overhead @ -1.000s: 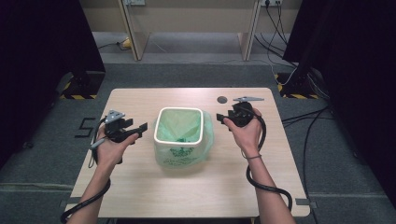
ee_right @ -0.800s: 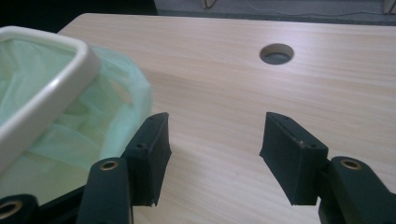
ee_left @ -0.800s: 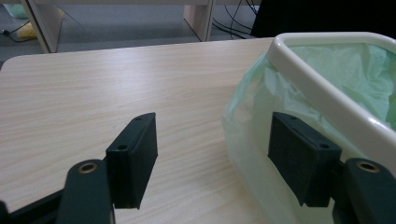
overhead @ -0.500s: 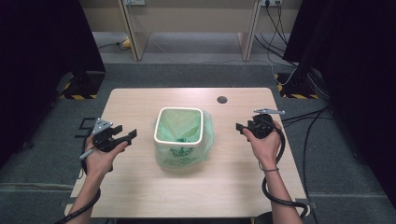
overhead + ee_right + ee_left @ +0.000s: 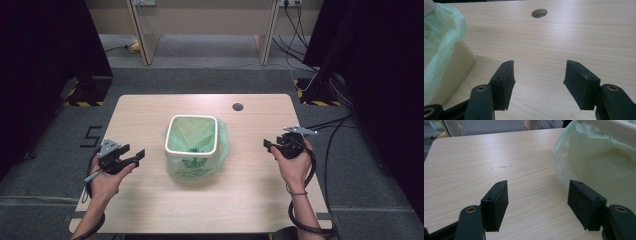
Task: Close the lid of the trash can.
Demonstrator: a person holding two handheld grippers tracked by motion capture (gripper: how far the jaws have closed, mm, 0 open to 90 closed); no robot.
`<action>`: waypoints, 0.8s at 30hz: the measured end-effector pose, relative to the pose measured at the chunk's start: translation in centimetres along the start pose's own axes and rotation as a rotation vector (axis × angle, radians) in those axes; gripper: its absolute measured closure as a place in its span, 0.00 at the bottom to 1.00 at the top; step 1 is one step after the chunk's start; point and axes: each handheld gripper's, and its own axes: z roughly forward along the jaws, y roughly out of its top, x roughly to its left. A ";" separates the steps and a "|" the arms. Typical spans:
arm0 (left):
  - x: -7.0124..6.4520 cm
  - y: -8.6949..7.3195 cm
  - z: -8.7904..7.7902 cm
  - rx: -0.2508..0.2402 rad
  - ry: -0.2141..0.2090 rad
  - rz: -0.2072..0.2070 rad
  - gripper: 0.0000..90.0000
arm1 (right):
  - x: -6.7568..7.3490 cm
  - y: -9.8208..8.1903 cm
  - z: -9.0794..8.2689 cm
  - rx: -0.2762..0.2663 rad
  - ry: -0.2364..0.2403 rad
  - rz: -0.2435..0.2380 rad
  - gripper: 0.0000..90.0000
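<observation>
both hands have drawn away from the lined bin point(image 5: 192, 145): the left gripper point(image 5: 131, 156) has pulled back toward the table's point(image 5: 150, 107) near-left corner, the right gripper point(image 5: 270, 146) out and back toward its right edge.

Bin point(image 5: 599, 157): cut off by top/right edge in my left gripper view; by left edge in right gripper view. Liner bag point(image 5: 192, 142) contents: dark specks, too small to ID. My forearms: cropped at bottom, high view.
</observation>
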 end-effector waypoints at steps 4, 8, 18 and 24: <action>0.3 -0.5 -0.2 0.010 -0.005 0.007 0.36 | -0.7 -0.7 -0.4 0.000 -0.014 0.015 0.45; 0.8 -1.1 -0.4 0.013 0.003 -0.001 0.36 | -1.3 -1.5 -0.6 -0.002 -0.027 0.022 0.45; 1.5 -2.1 -0.7 0.001 0.014 -0.011 0.36 | -2.0 -3.2 -0.6 -0.001 -0.038 0.042 0.45; 1.8 -2.6 -0.6 -0.005 0.024 -0.024 0.36 | -2.2 -4.3 -0.4 0.000 -0.042 0.039 0.45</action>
